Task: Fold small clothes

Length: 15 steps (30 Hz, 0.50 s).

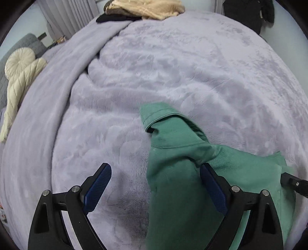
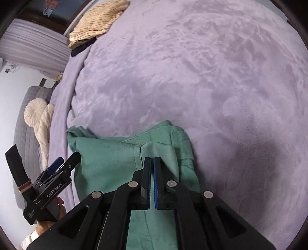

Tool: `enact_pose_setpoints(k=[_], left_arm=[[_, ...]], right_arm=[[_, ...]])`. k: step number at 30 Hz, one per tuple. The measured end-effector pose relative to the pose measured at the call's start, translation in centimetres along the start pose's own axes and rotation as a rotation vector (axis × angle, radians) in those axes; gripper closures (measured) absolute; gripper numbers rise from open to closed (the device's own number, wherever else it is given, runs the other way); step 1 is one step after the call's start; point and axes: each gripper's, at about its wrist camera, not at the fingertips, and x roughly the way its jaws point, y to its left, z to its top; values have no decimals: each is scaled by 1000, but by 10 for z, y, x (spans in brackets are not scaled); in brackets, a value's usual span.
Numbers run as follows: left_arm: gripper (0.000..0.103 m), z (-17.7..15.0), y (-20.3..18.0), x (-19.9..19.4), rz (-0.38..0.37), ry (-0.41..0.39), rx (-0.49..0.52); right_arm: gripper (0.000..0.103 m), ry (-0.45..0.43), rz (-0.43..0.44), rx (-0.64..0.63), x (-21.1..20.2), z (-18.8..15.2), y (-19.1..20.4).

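Observation:
A green garment (image 1: 173, 146) lies bunched on the lilac plush blanket (image 1: 182, 63), a hemmed end pointing away from me. My left gripper (image 1: 156, 178) stands open wide just above it; the cloth runs up between the jaws and drapes against the right finger (image 1: 211, 184). In the right wrist view the green garment (image 2: 107, 153) is laid in folded layers. My right gripper (image 2: 152, 159) is shut, tips over a seam of the cloth; whether any fabric is pinched does not show. A finger (image 2: 74, 156) of the left gripper touches the garment's left edge.
A beige striped garment (image 2: 96, 21) sits on a dark one at the far end of the bed. Cream cushions (image 1: 21, 67) lean against a grey quilted headboard (image 2: 25, 125) on the left. A dark garment (image 1: 248, 13) hangs at the far right. A hand (image 2: 57, 209) holds the left gripper.

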Motion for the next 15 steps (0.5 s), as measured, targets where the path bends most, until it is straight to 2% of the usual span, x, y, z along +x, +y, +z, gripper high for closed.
enact_pose_setpoints(k=[2, 4, 6, 8, 11, 15], left_arm=[[7, -3, -2, 8, 12, 7, 11], [7, -3, -3, -1, 23, -16, 47], [7, -6, 1, -21, 18, -44, 80], [7, -12, 10, -47, -26, -65, 104], [7, -39, 23, -79, -100, -57, 147], [7, -106, 33, -99, -129, -1, 175]], right_arm=[[103, -2, 13, 21, 7, 4, -8], [103, -6, 12, 21, 5, 6, -8], [103, -11, 2, 14, -5, 6, -4], [99, -9, 21, -3, -23, -1, 3], [98, 22, 77, -54, -51, -30, 12], [98, 77, 61, -114, -71, -96, 8]])
